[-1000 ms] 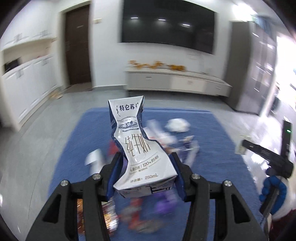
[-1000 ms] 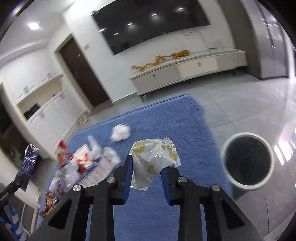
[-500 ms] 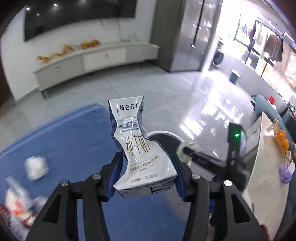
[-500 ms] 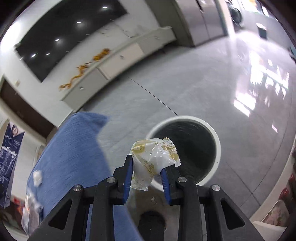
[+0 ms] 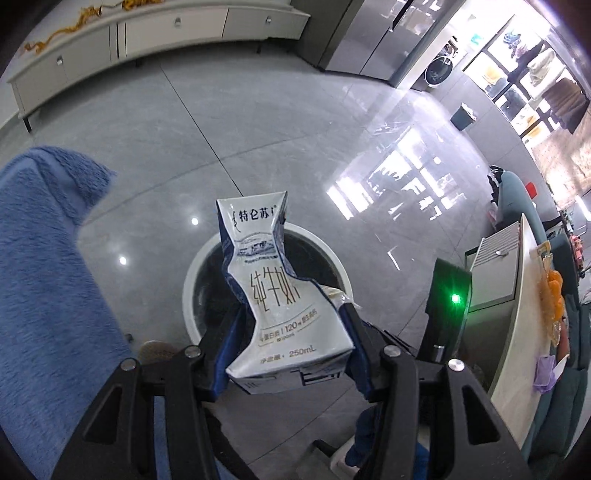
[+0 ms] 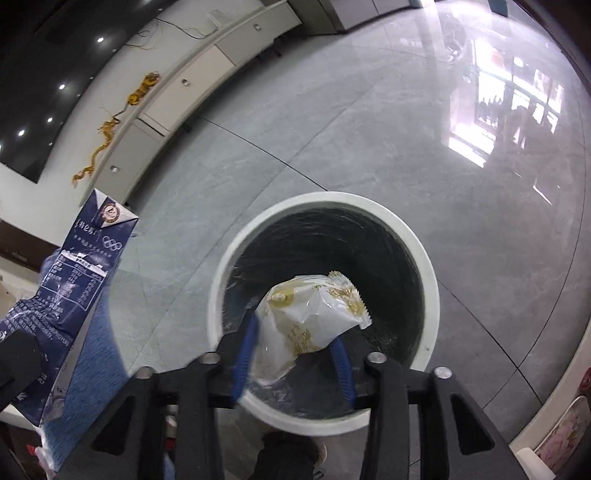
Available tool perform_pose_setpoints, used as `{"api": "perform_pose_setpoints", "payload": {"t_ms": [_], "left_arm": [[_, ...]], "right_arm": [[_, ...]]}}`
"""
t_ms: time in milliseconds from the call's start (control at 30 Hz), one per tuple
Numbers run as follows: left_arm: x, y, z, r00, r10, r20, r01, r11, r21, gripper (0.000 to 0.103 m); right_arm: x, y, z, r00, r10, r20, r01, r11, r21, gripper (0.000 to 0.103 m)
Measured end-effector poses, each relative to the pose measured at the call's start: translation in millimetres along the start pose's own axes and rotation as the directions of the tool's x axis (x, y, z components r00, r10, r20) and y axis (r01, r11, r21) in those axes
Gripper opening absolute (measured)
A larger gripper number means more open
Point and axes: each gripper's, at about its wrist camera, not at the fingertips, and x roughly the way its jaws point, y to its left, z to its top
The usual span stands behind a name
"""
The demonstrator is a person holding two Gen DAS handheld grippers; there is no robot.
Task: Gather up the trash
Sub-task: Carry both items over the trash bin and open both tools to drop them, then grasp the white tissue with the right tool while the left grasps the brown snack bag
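My left gripper [image 5: 288,350] is shut on a crushed white and blue milk carton [image 5: 280,306], held above the round white bin [image 5: 192,280] with a black liner. The same carton shows at the left of the right wrist view [image 6: 70,299]. My right gripper [image 6: 295,354] has its blue pads spread wider than before around a white and gold snack wrapper [image 6: 310,321]; the wrapper hangs over the mouth of the bin [image 6: 424,258]. Whether the pads still grip the wrapper is unclear.
A blue rug [image 5: 40,280] lies left of the bin on the grey tiled floor. A long low white cabinet [image 5: 122,33] runs along the far wall. A pale counter [image 5: 517,314] stands at the right.
Both grippers swung from the rug to above the bin. The right gripper's pads have spread apart around the wrapper. The left gripper still clamps the carton.
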Motion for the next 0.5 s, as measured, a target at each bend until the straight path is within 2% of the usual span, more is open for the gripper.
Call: {"api": "perform_pose_setpoints", "payload": {"t_ms": [167,267,333,400,500], "left_arm": [[5,6,7,1.000,-0.006,0.011,0.006,1.000,-0.025,0.057],[-13,8,4,0.999,-0.007,0.050,0.008,1.000,-0.030,0.057],[-37,9,-3,0.994,0.022,0.109,-0.020,1.000,-0.019,0.057],[-68,8,-9,0.983,0.044,0.176,-0.042,0.999,-0.014,0.057],[-126,6,-21,0.952,0.091,0.291,-0.090,0.996,-0.017,0.057]], "right_arm": [[0,-4,-1,1.000,-0.028,0.011,0.028,0.999,0.029,0.054],[-11,-2,-4,0.998,-0.048,0.038,0.046,0.998,0.034,0.055],[-26,2,-7,0.996,-0.054,0.073,0.052,0.998,0.032,0.055],[-45,9,-8,0.991,-0.055,0.122,0.053,0.998,0.021,0.055],[-81,28,-8,0.977,-0.037,0.209,0.042,0.999,-0.017,0.055]]}}
